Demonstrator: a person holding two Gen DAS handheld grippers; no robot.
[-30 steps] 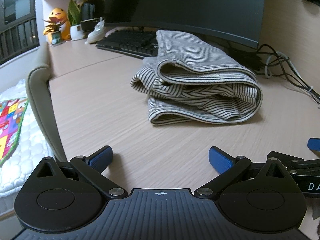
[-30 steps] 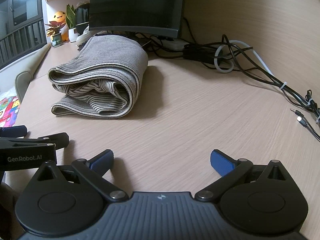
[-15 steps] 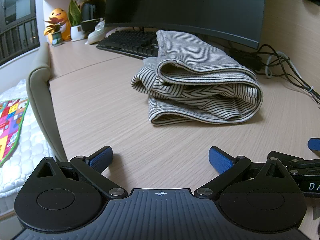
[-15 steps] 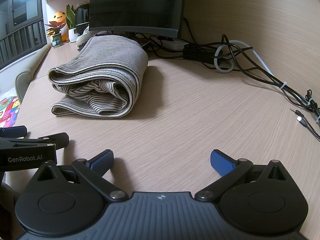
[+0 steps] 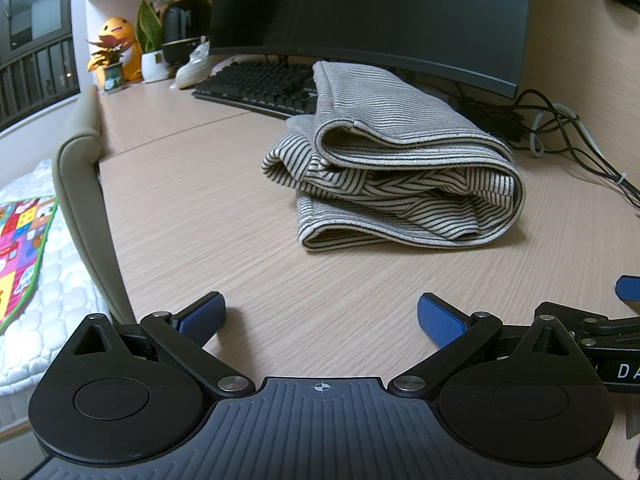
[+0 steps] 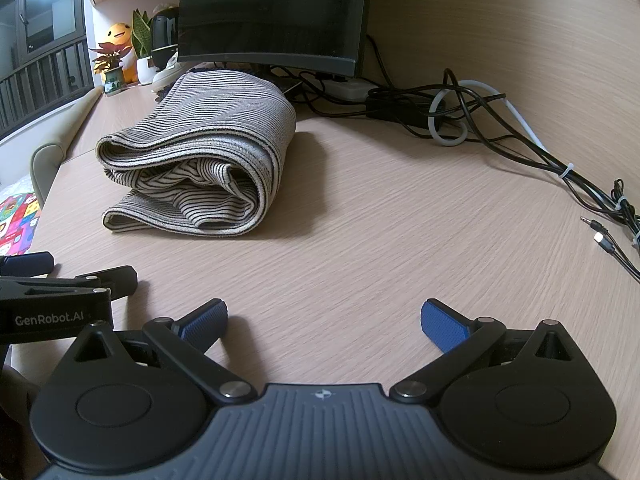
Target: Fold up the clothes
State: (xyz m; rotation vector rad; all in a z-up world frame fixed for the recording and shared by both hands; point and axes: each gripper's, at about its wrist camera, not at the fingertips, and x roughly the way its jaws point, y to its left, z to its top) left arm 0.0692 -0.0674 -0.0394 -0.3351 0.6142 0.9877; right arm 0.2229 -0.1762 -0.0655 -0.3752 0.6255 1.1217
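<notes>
Pale woodgrain tabletop (image 5: 192,216): carries all. Folded grey-and-white striped knit garment (image 5: 400,184): mid-tabletop, toward the rear edge; appears done. Left gripper (image 5: 320,316), right gripper (image 6: 324,322): both released, empty, at the near edge. Advice: withdraw without snagging layers.

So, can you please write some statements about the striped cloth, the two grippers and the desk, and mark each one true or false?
1. The striped cloth lies folded on the desk. True.
2. The left gripper is shut on the cloth. False: its jaws are open and hold nothing.
3. The right gripper has open jaws. True.
4. The cloth lies on top of the cables. False: they are apart.
5. A monitor stands behind the cloth. True.
</notes>
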